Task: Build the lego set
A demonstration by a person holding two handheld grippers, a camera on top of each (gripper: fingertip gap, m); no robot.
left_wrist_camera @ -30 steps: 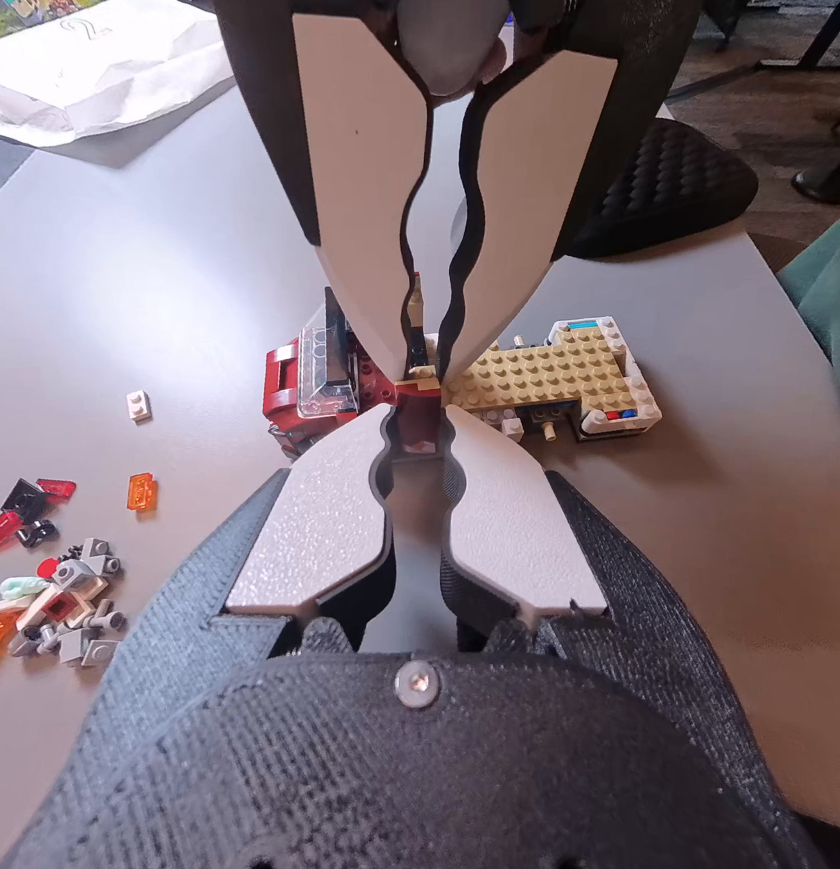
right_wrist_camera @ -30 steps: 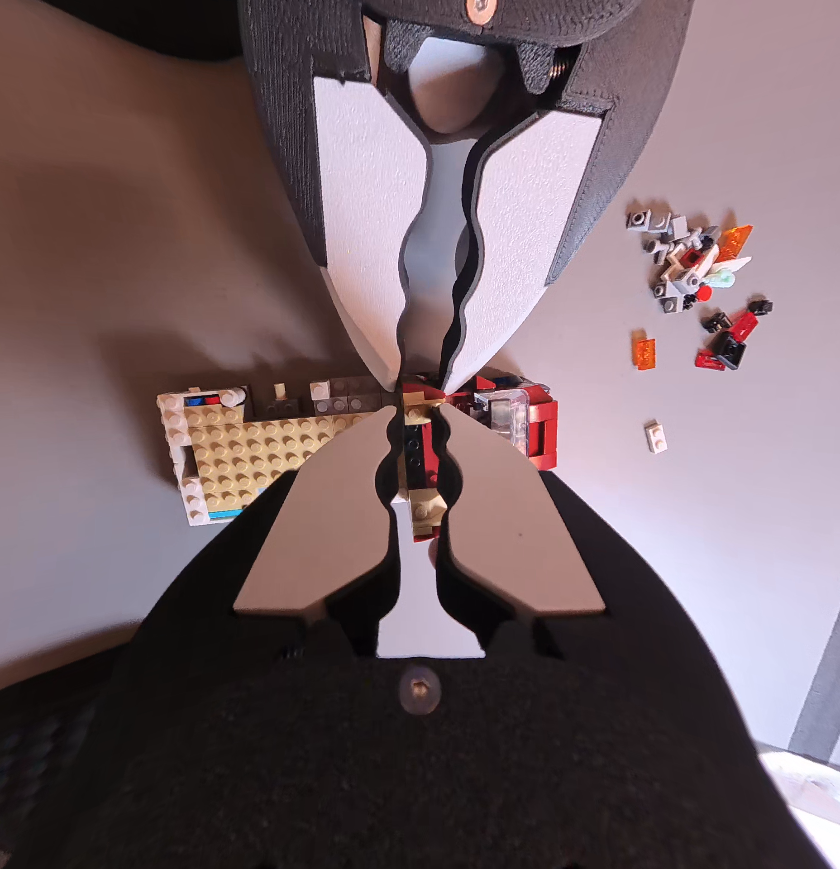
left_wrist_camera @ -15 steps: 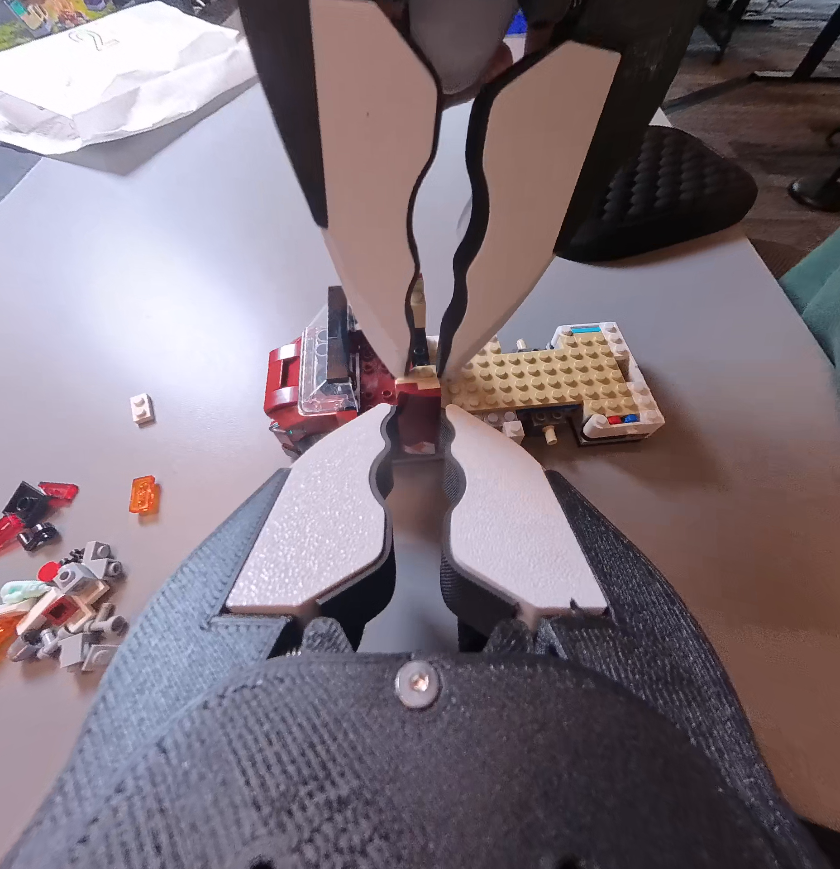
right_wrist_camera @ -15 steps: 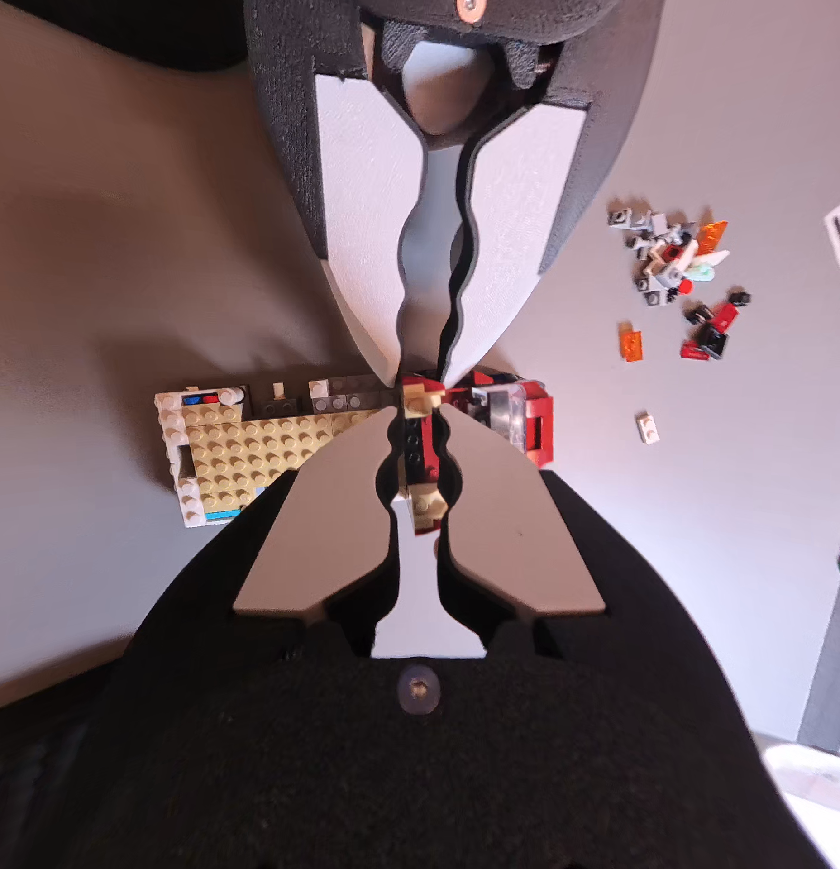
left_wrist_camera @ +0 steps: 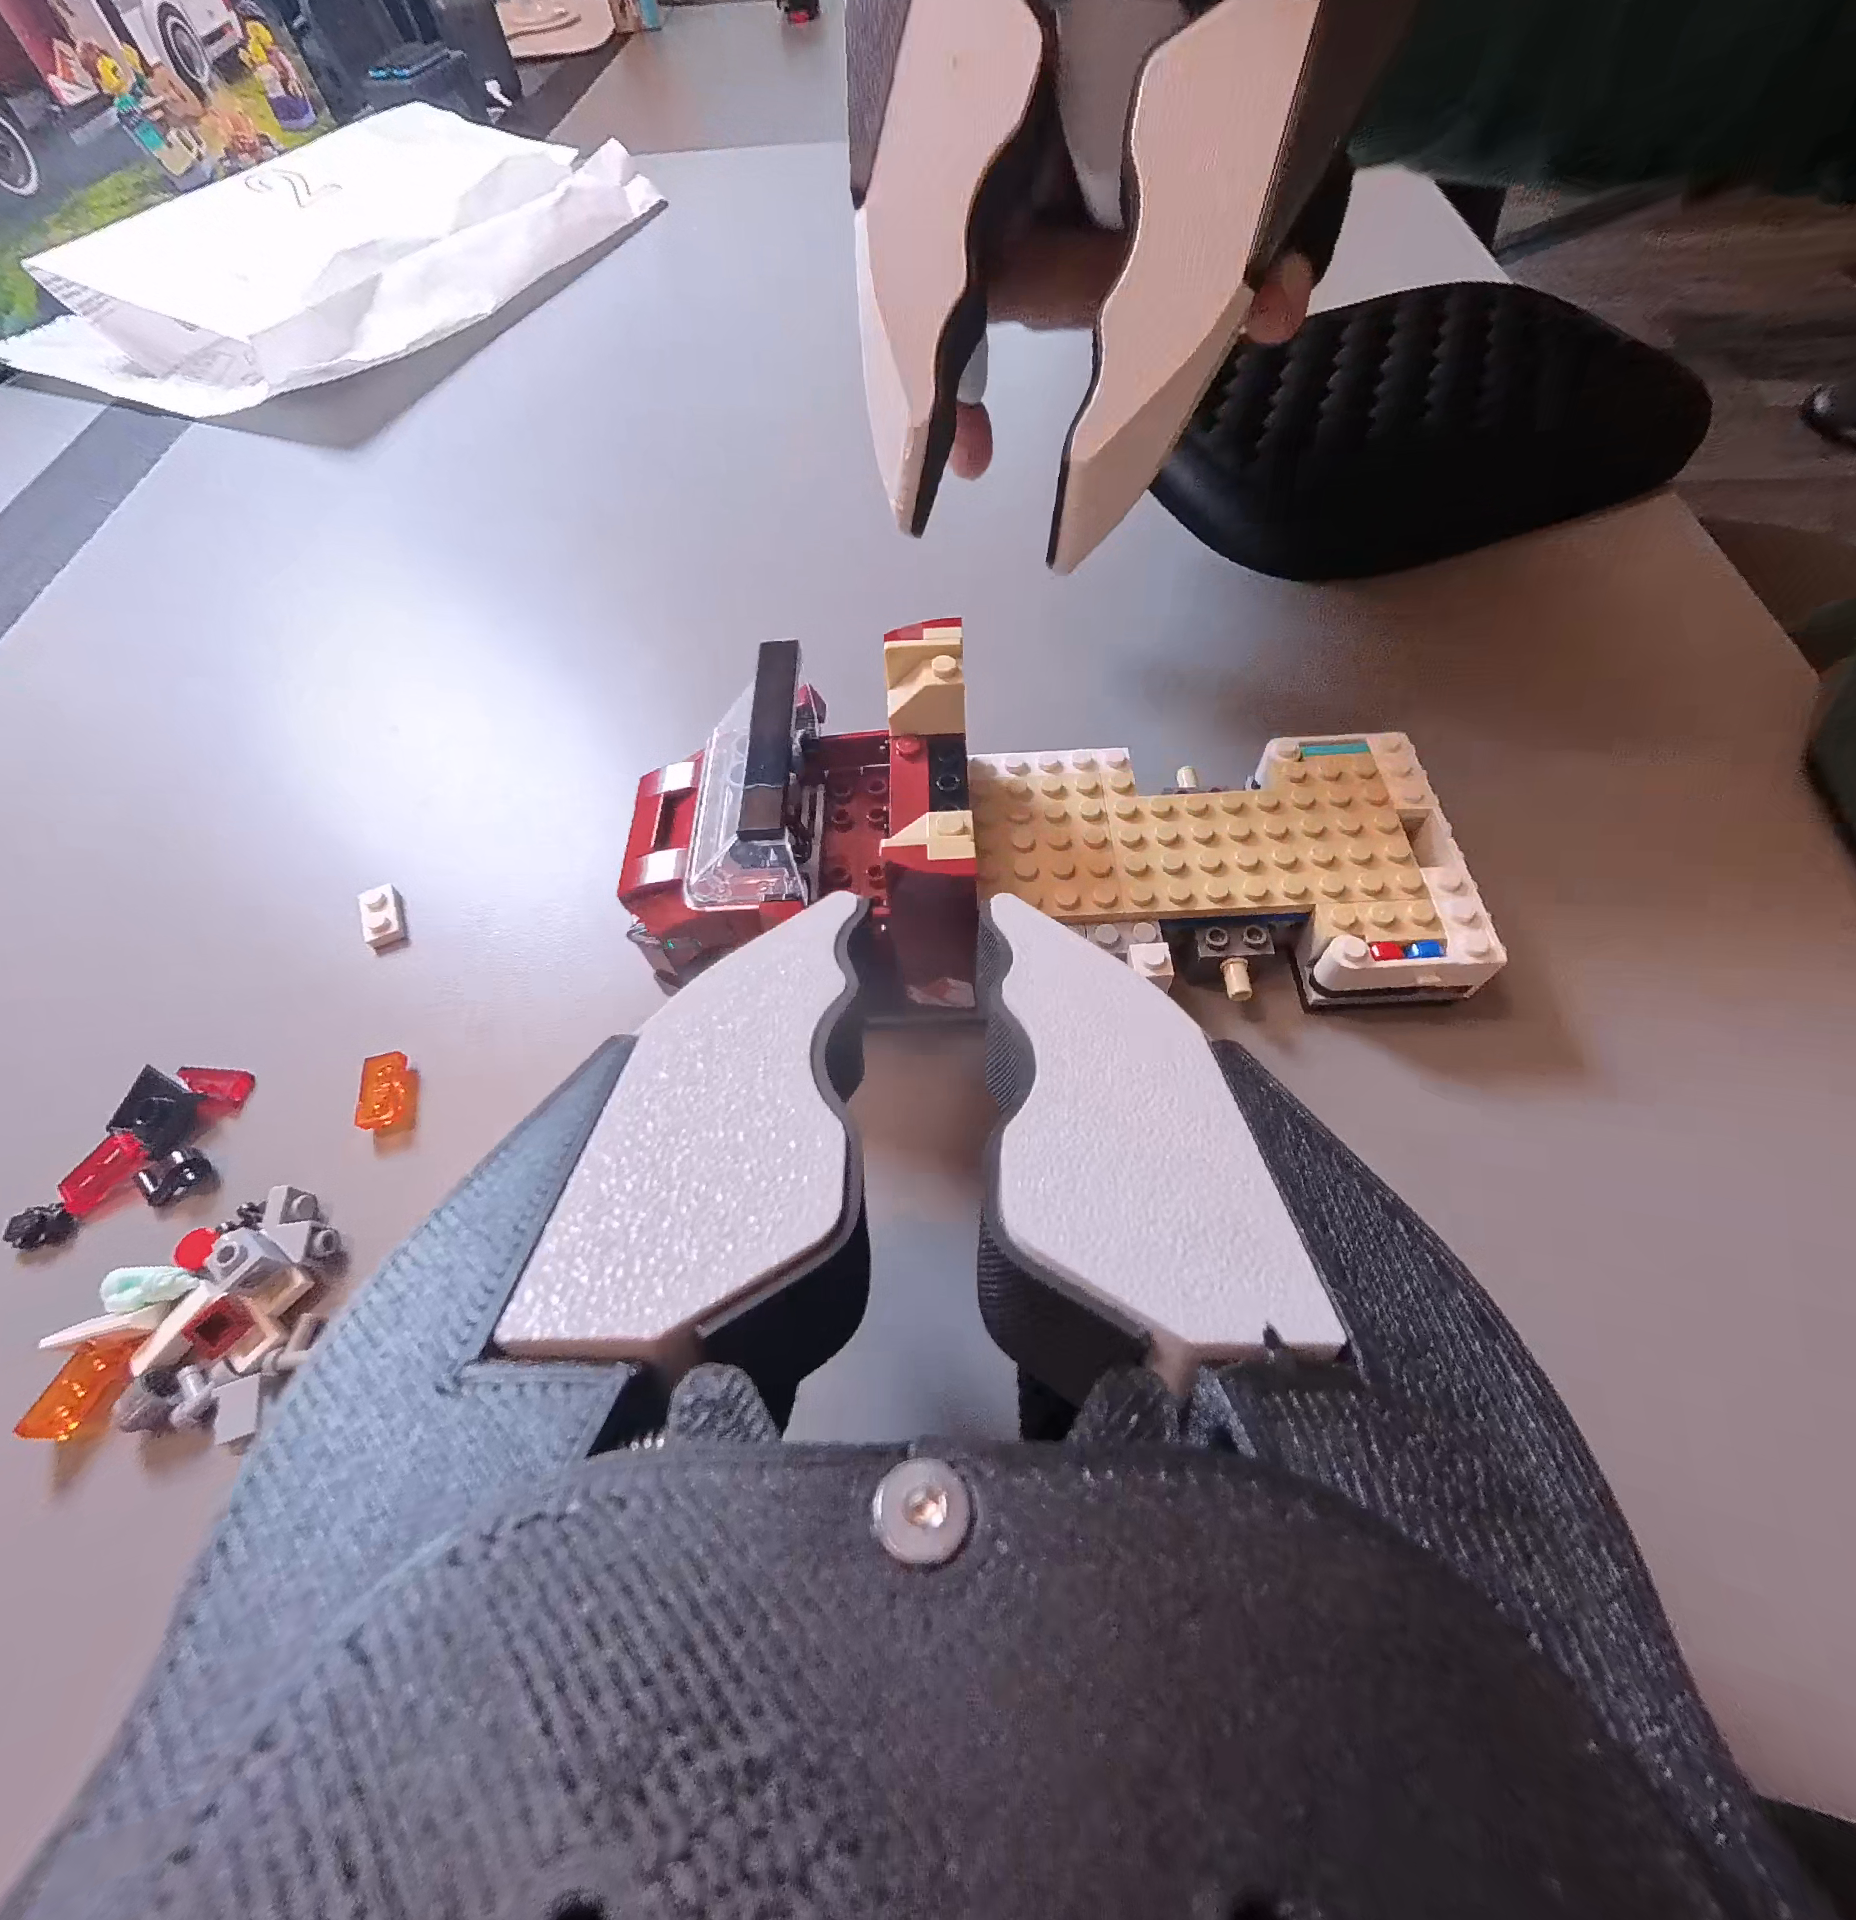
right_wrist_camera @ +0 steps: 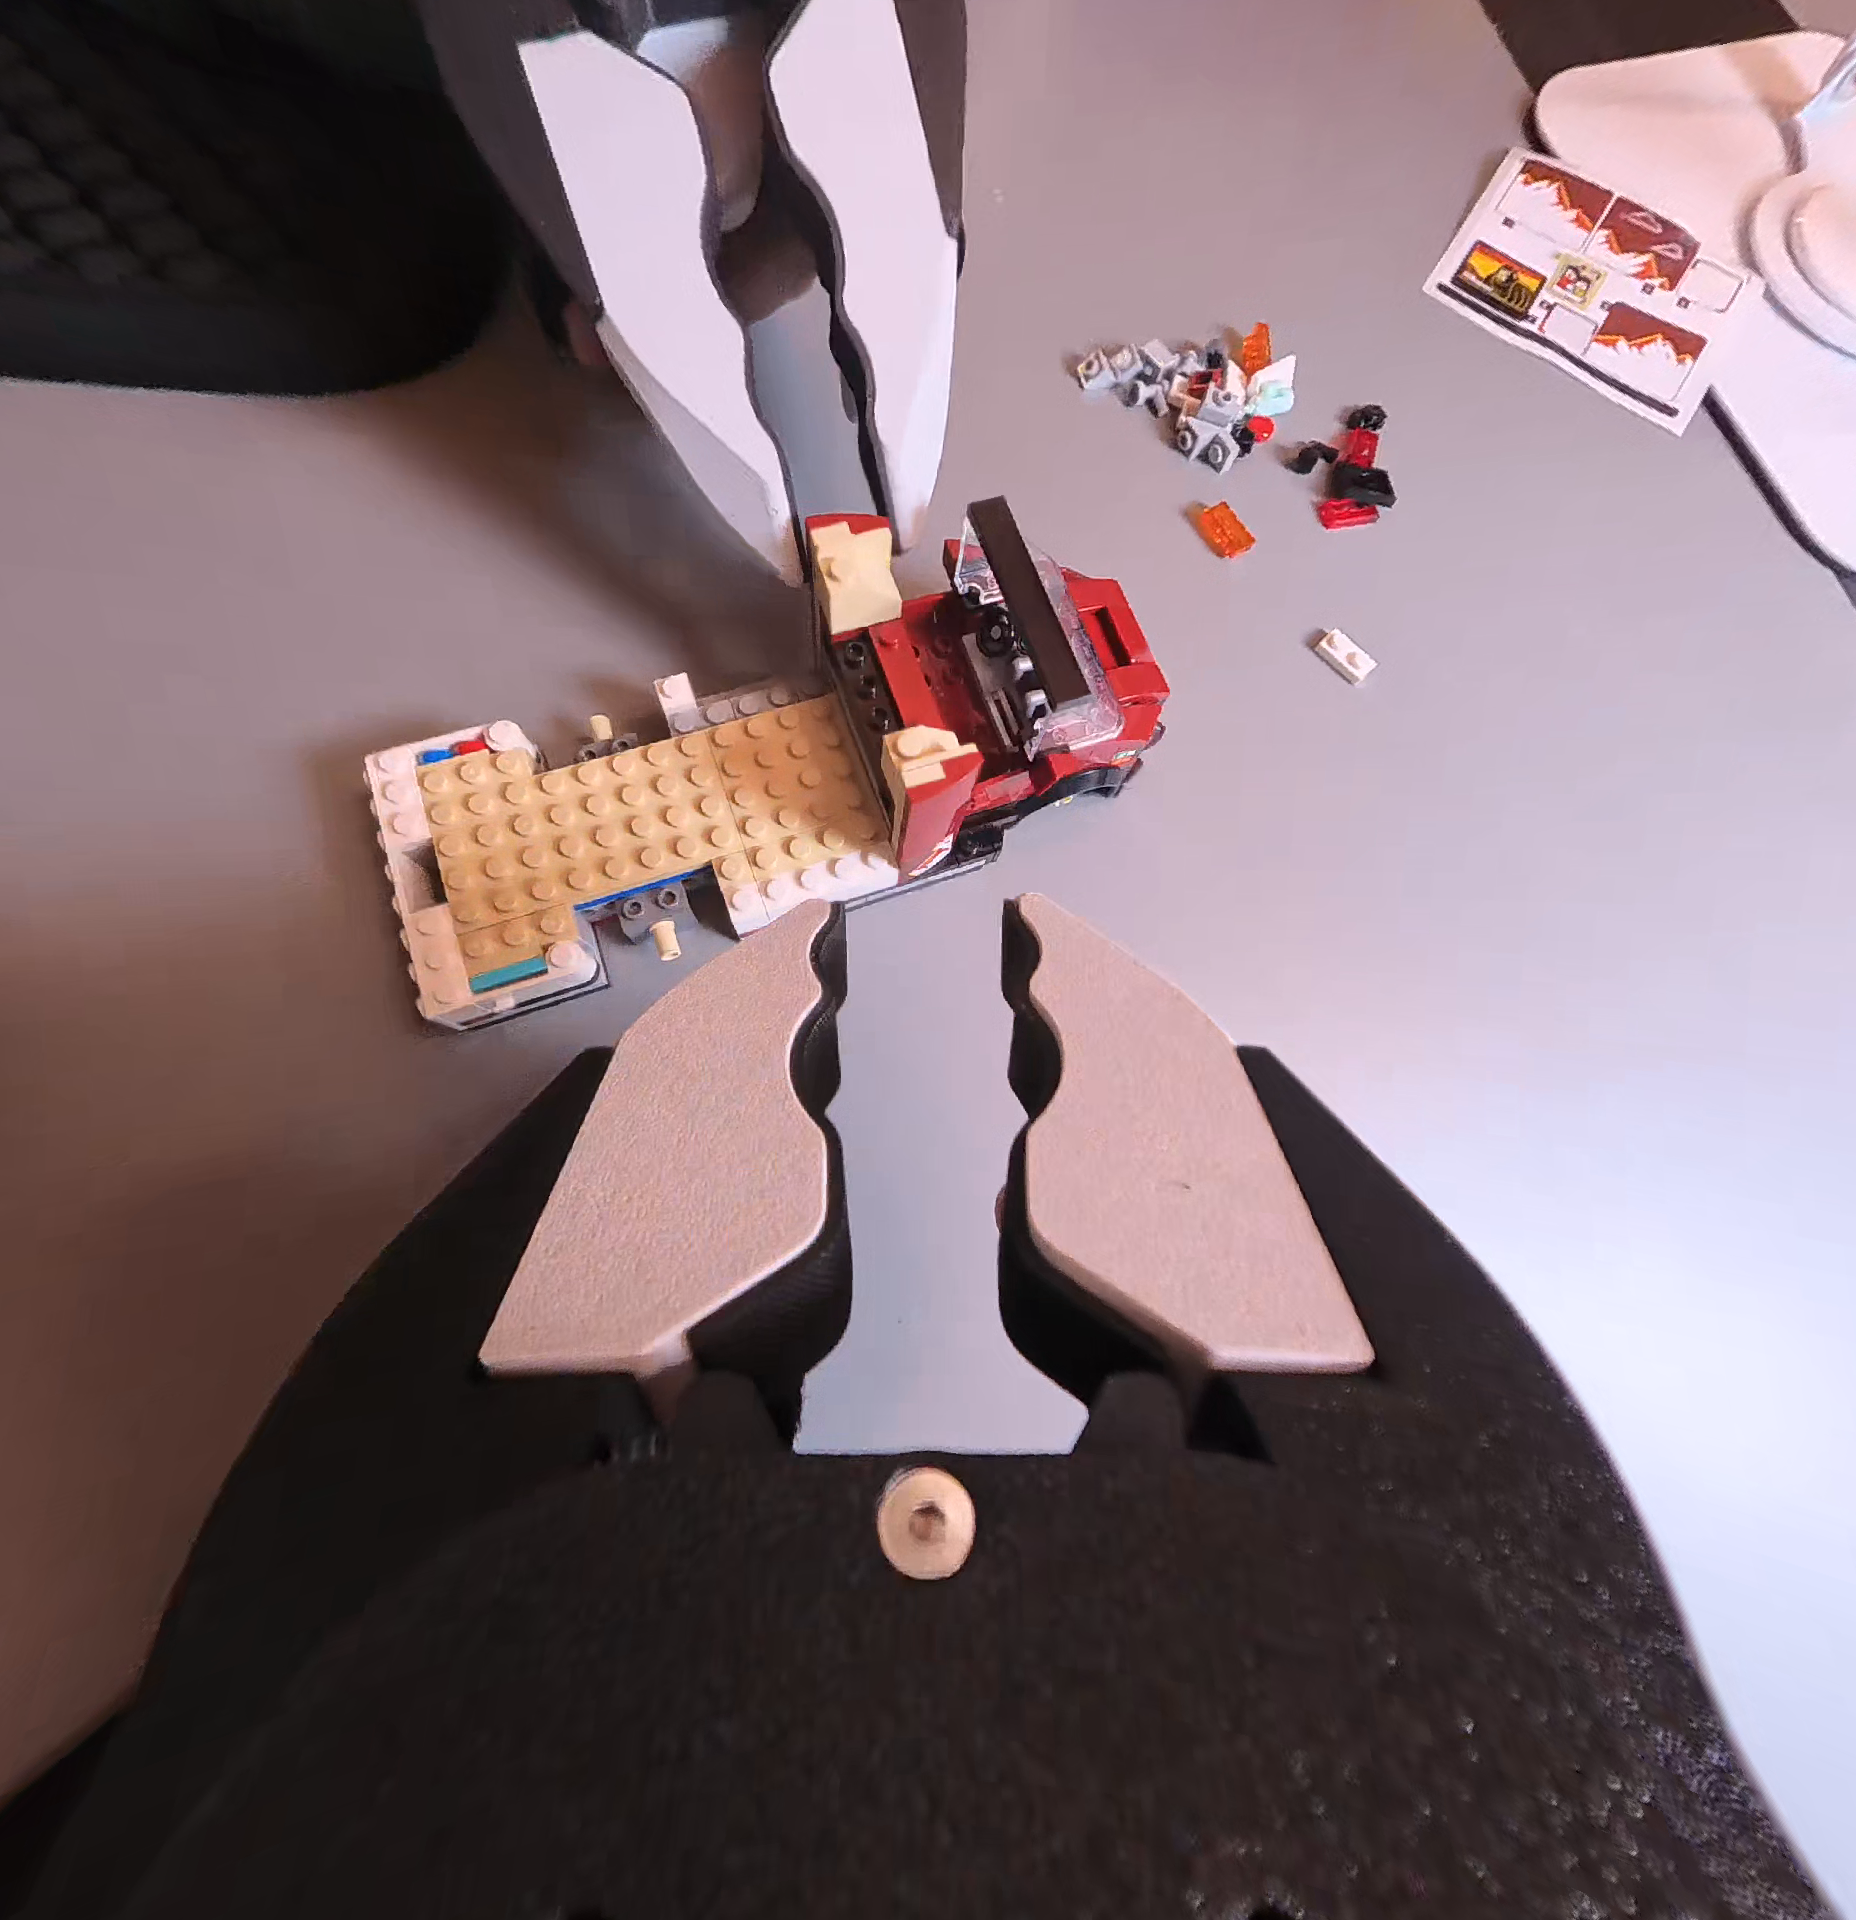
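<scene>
A partly built lego truck point(left_wrist_camera: 1163, 842) lies on the grey table point(left_wrist_camera: 384, 623). It has a dark red cab with a clear windshield and a tan studded bed with white edges. My left gripper point(left_wrist_camera: 922, 935) is closed on the dark red rear wall of the cab. In the right wrist view its fingertips point(right_wrist_camera: 789, 551) straddle the tan slope on that wall of the truck point(right_wrist_camera: 643, 810). My right gripper point(right_wrist_camera: 922, 912) is open and empty, just off the truck's near side. The left wrist view shows the right gripper point(left_wrist_camera: 981, 540) raised above and behind the cab.
Loose small pieces point(left_wrist_camera: 207, 1288) lie left of the truck, with an orange tile point(left_wrist_camera: 387, 1089) and a white plate point(left_wrist_camera: 384, 916). A white paper bag point(left_wrist_camera: 332, 249) lies at the far left. A black chair point(left_wrist_camera: 1423, 416) stands behind the table. A sticker sheet point(right_wrist_camera: 1589, 291) lies past the pieces. The orange tile point(left_wrist_camera: 387, 1089) lies around 11 cm away from my left fingertips. Seen from the right wrist view point(right_wrist_camera: 1223, 525) as well.
My right gripper has opened, let go of the cab's rear wall and pulled back and up from the truck. My left gripper stays closed on the cab.
</scene>
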